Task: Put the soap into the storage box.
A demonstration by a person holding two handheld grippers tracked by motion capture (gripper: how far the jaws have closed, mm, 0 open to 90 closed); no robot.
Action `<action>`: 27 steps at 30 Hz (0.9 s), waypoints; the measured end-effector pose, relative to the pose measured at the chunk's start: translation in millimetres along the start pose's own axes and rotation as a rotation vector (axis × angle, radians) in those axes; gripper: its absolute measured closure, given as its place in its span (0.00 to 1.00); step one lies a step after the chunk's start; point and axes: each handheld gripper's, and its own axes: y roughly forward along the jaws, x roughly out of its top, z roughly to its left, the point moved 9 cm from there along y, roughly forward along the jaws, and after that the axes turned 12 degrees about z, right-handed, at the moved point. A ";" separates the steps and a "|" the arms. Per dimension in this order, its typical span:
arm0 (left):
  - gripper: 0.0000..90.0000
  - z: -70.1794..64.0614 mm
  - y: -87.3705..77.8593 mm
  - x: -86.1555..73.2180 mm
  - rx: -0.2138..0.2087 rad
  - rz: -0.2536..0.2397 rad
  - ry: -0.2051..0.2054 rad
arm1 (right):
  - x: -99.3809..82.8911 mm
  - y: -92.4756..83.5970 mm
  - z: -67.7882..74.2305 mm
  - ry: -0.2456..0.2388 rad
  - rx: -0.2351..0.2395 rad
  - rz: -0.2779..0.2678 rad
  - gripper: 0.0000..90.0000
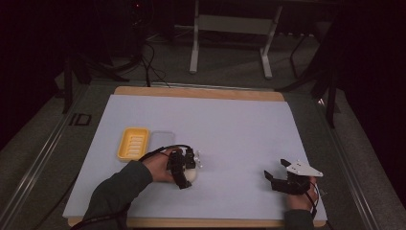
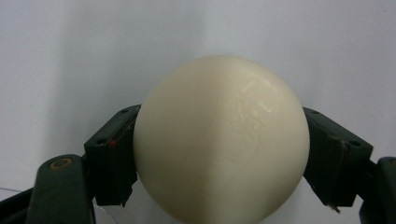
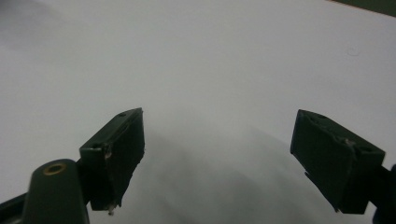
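Pale-covered desk (image 1: 230, 129): cream ball (image 2: 220, 140), smooth, hard, likely slippery, clasped at its widest girth by left gripper (image 1: 184, 167) jaws; right gripper (image 1: 280, 175) jaws released.

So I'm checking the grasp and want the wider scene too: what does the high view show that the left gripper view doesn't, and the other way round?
High view alone: the yellow tray with a clear lid beside it, the right gripper with fingers apart over bare table, and the person's sleeve.

Left gripper view alone: both fingers pressed against opposite sides of the cream ball, plus a faint mark on its surface.

Both: the ball in the left gripper over the pale table cover.
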 end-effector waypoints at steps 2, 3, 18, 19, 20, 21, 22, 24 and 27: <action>0.26 0.1 -0.4 -0.1 0.000 0.009 0.005 | 0.0 0.0 0.0 -0.001 -0.001 0.000 0.20; 0.26 0.2 -0.5 0.2 0.002 0.015 0.009 | 0.0 0.0 0.0 -0.001 0.000 0.000 0.20; 0.27 1.3 -0.7 -0.2 -0.007 0.067 0.024 | 0.1 0.0 0.1 -0.001 0.001 -0.002 0.20; 0.27 1.3 -0.7 -0.2 -0.007 0.067 0.024 | 0.1 0.0 0.1 -0.001 0.001 -0.001 0.20; 0.27 1.6 -0.7 -1.3 -0.008 0.071 0.024 | 0.0 0.0 0.1 -0.001 0.001 -0.001 0.20; 0.27 1.6 -0.7 -1.3 -0.008 0.071 0.024 | 0.0 0.0 0.1 -0.001 0.001 -0.001 0.20; 0.27 1.9 -0.7 -2.0 -0.007 0.074 0.022 | 0.0 0.0 0.1 -0.001 0.000 -0.001 0.20; 0.27 1.6 -0.5 -2.5 -0.011 0.069 0.015 | 0.0 0.0 0.1 -0.002 0.000 0.000 0.20; 0.27 2.4 -0.4 -5.1 -0.019 0.075 0.015 | 0.0 0.1 0.2 -0.002 0.000 0.000 0.20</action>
